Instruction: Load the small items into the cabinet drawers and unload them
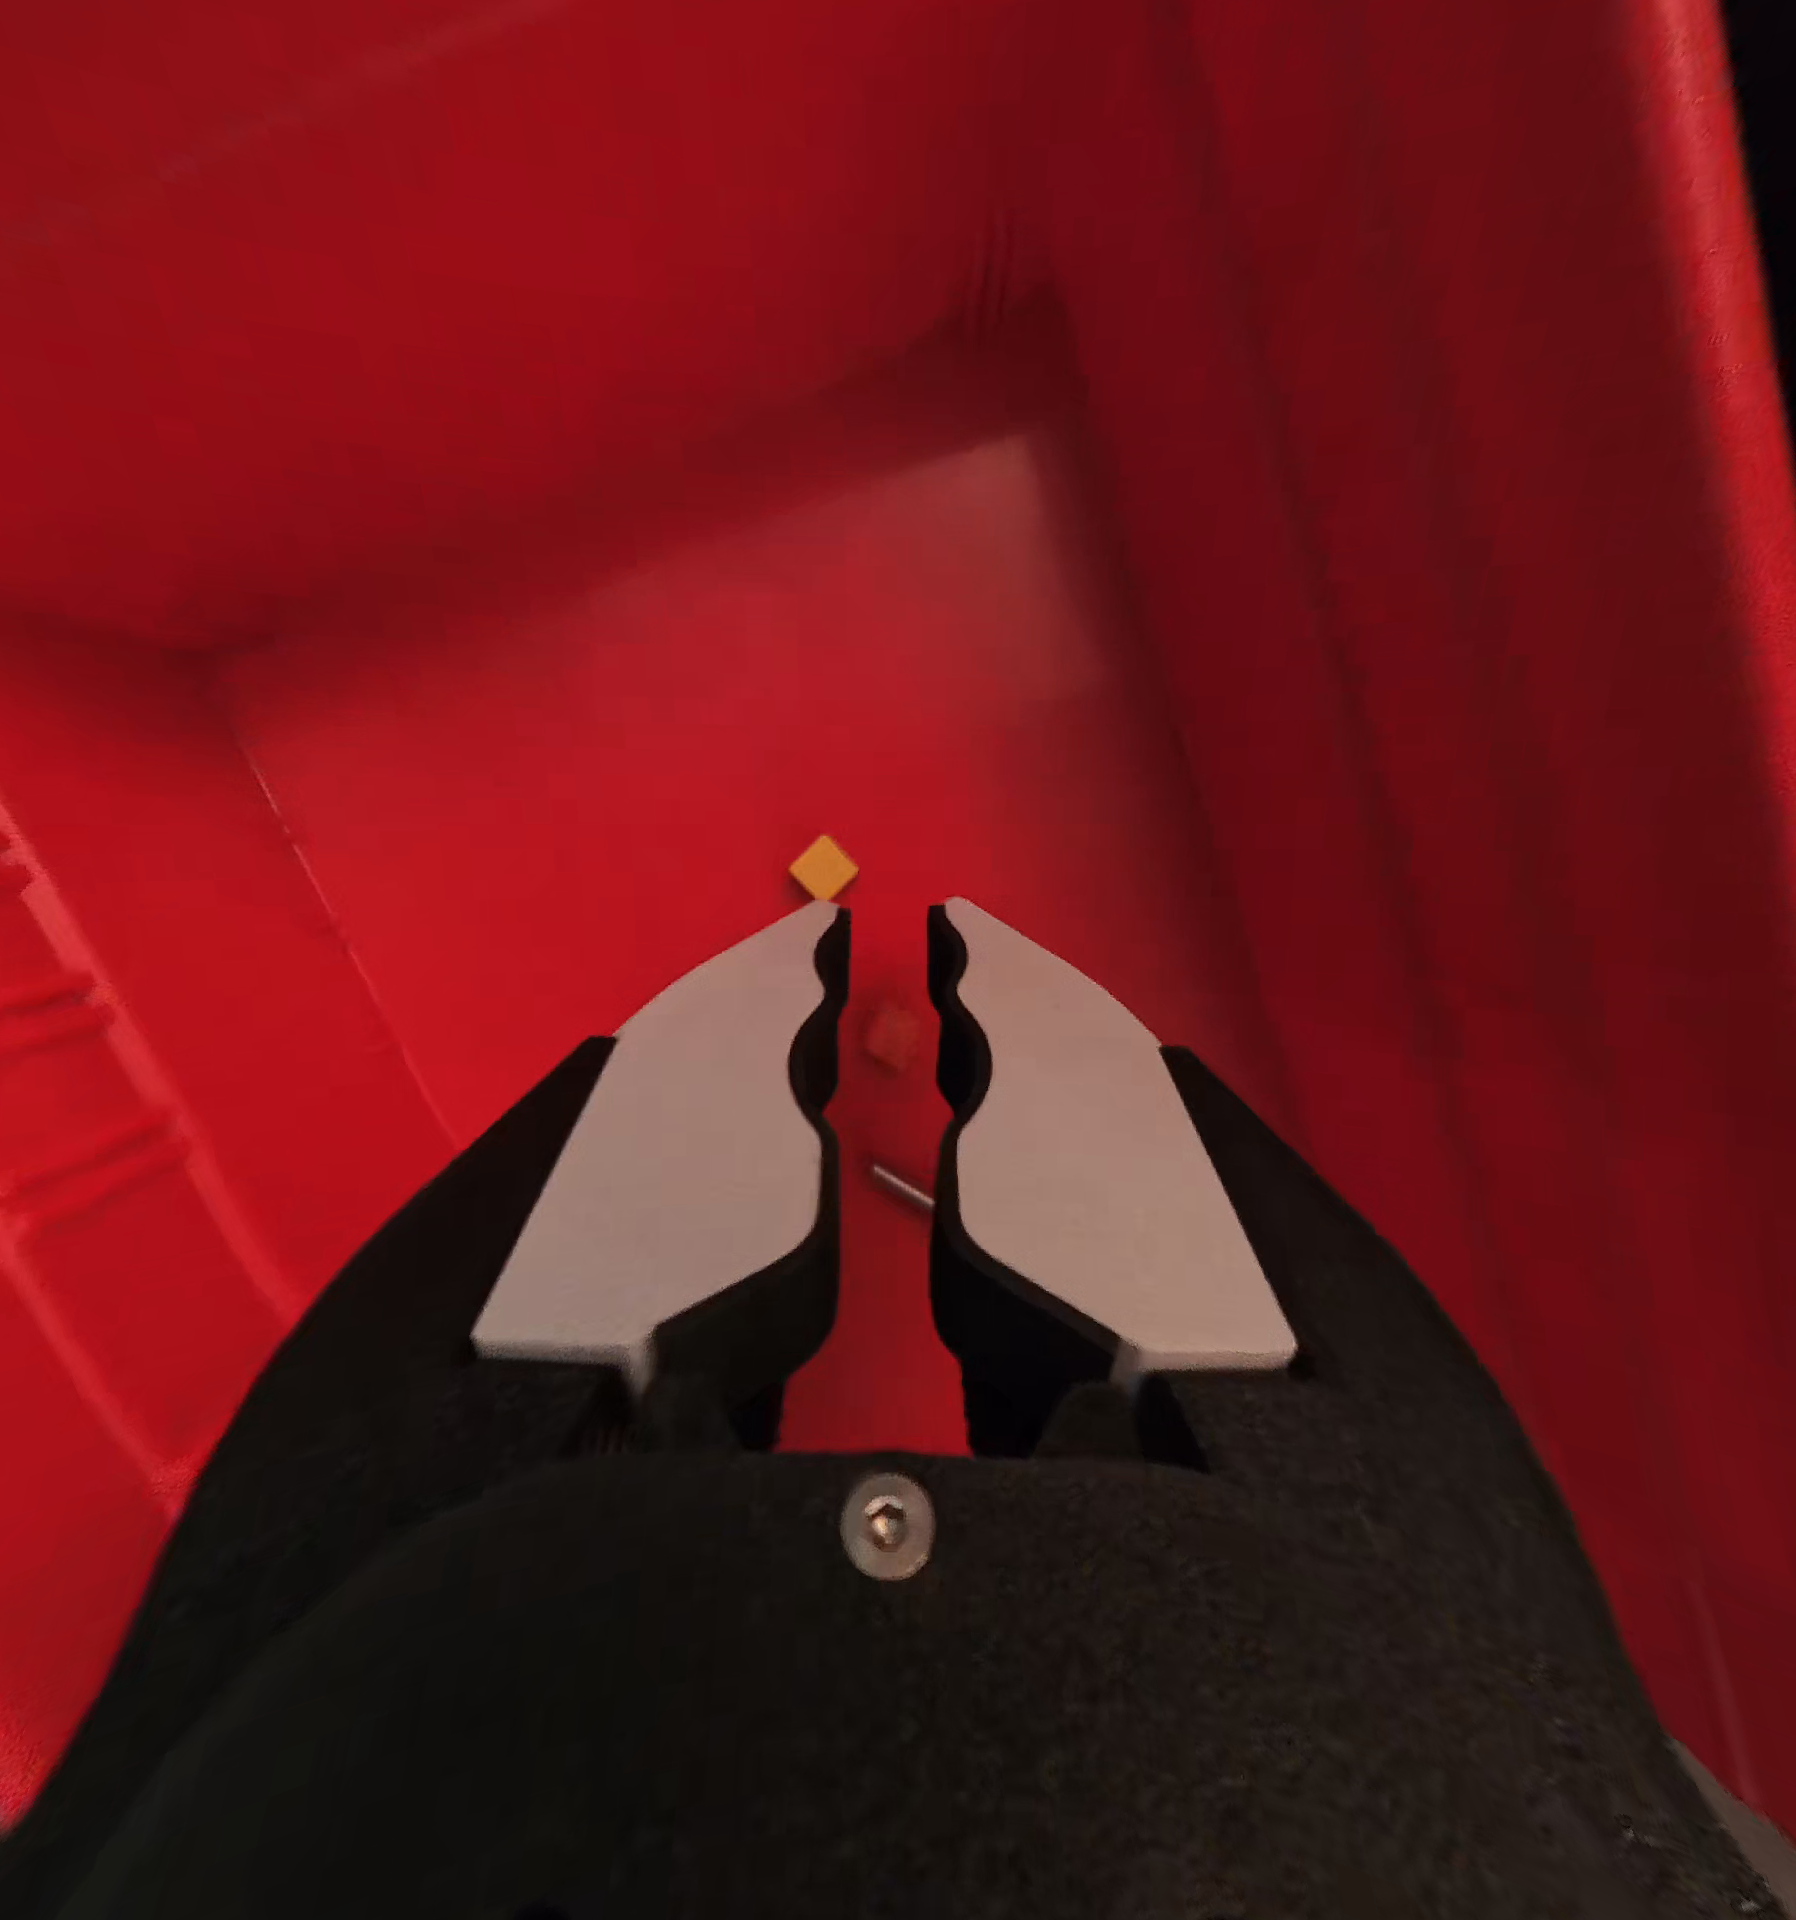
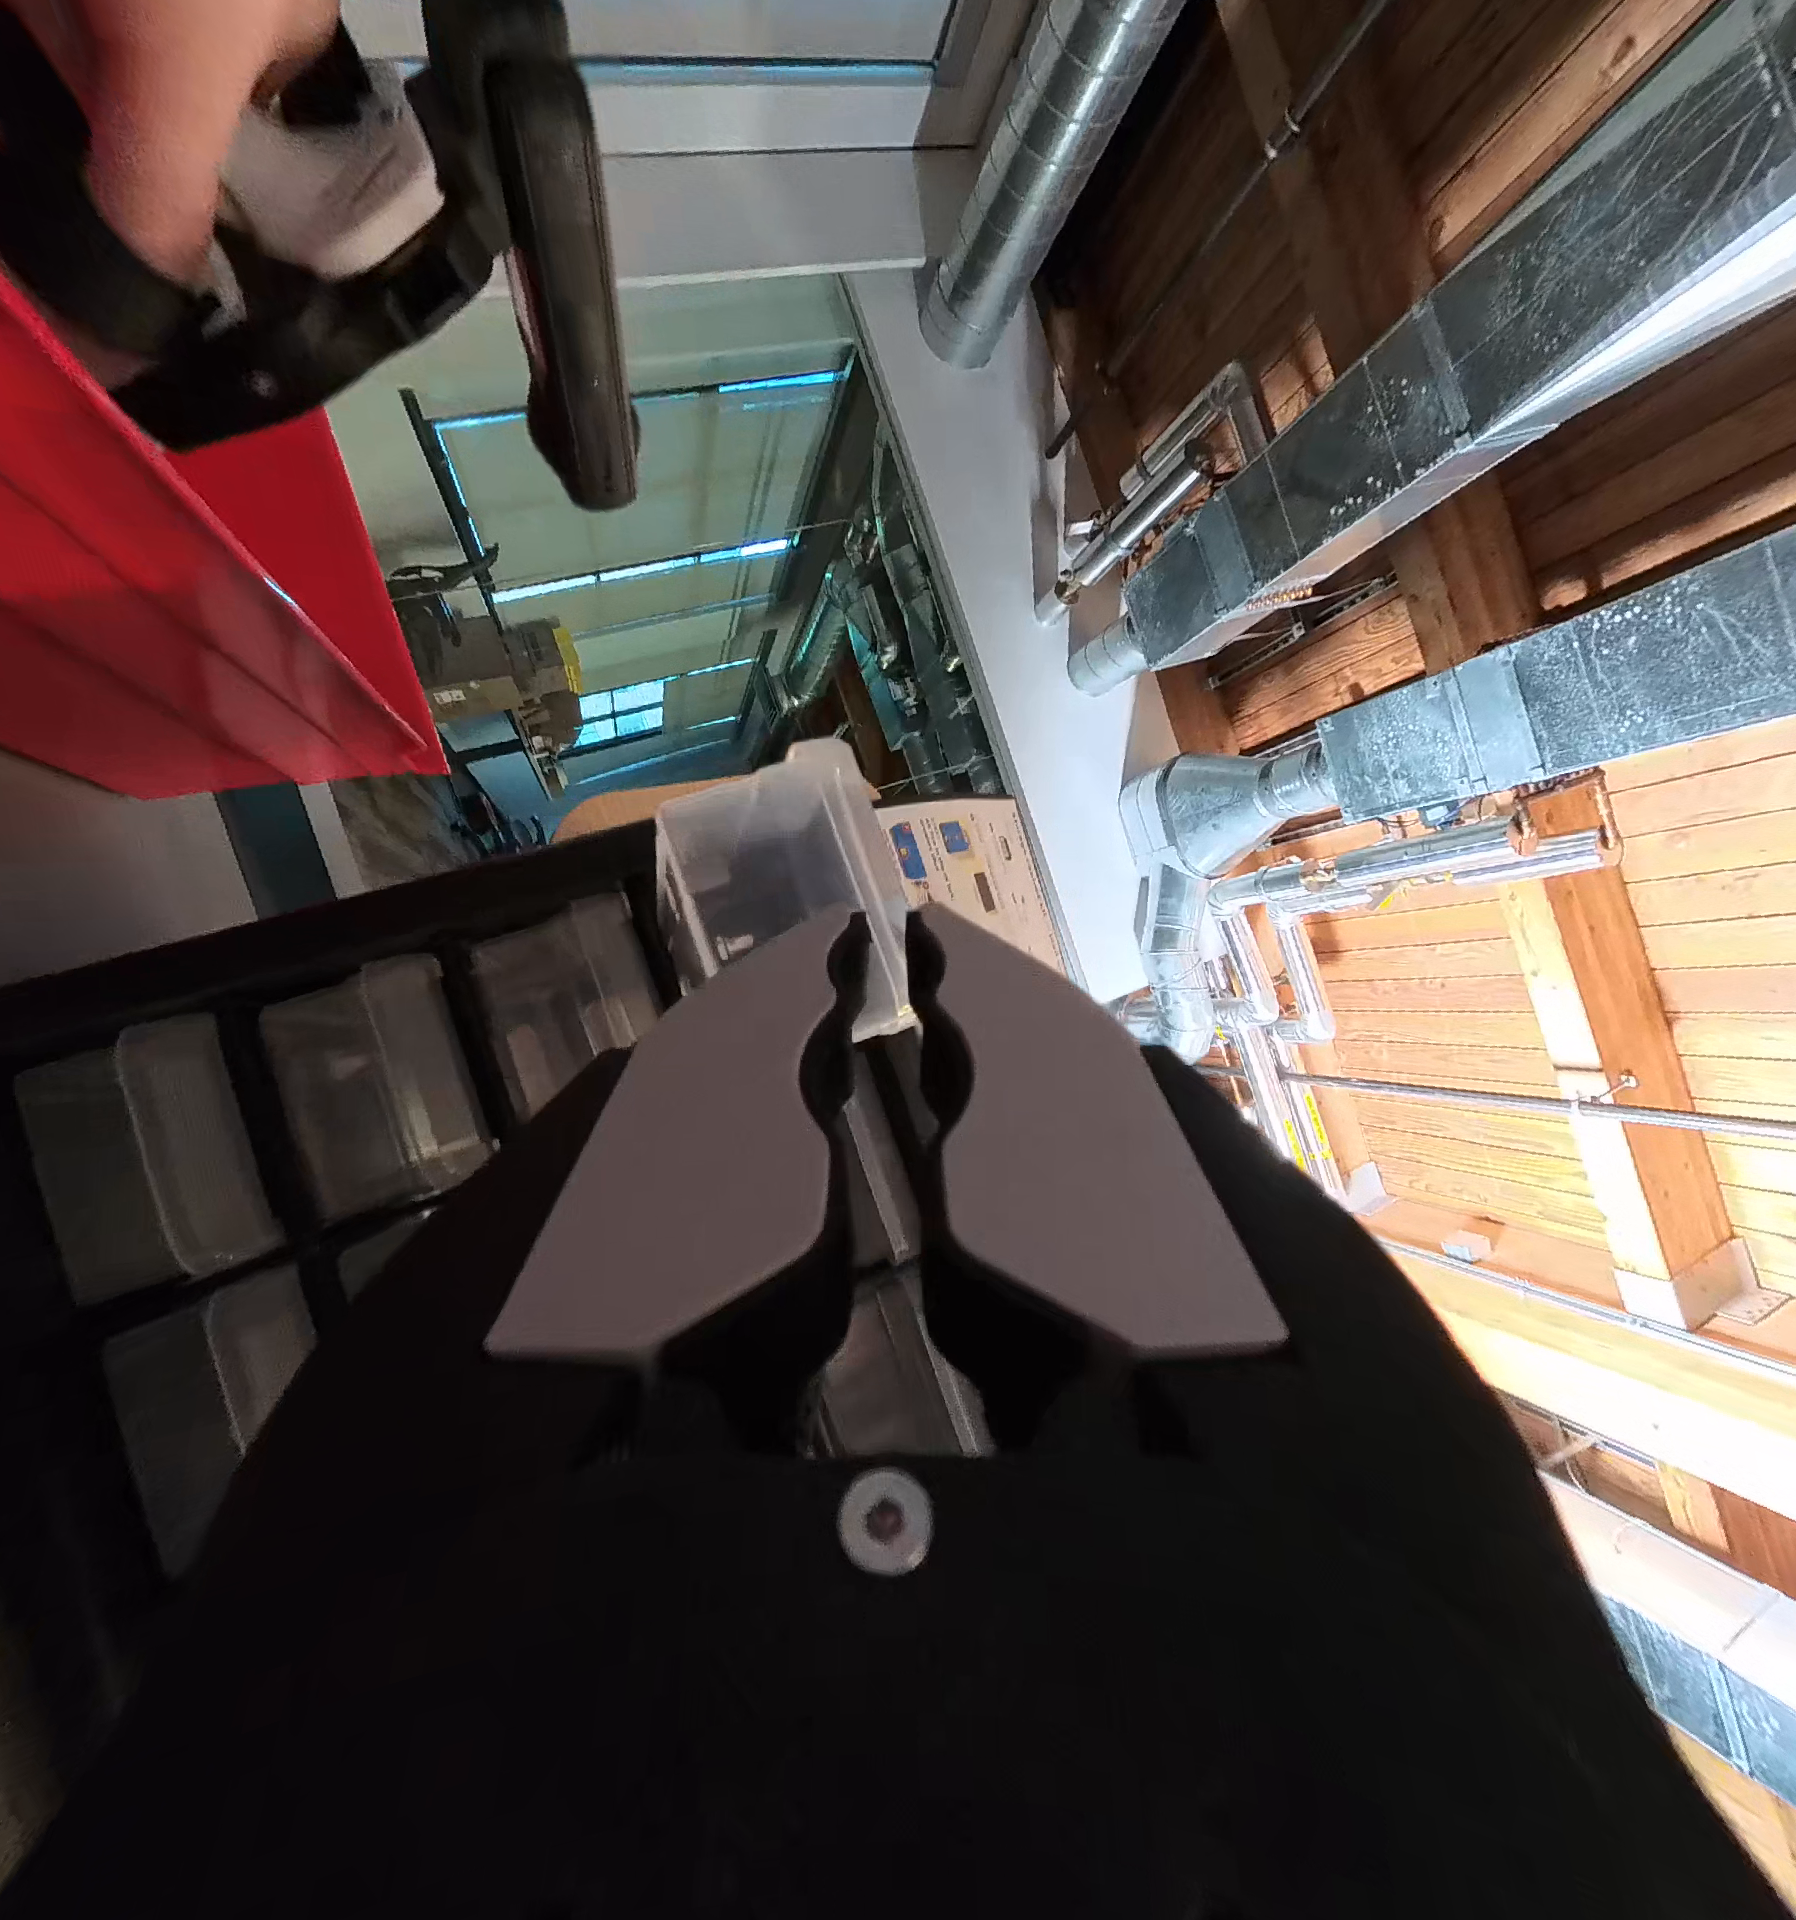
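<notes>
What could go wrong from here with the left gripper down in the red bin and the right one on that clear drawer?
1. The left gripper is barely open over tiny parts: a yellow square, a red piece and a pin. It may pinch the wrong one or miss.
2. The red piece blends into the bin.
3. The right gripper holds the clear drawer by a thin edge; it could slip.

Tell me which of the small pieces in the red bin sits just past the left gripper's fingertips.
The yellow square piece. The red piece and metal pin lie farther back, seen through the finger gap.

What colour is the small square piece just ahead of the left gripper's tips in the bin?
Yellow-orange square piece, clearest in the left wrist view.
</notes>
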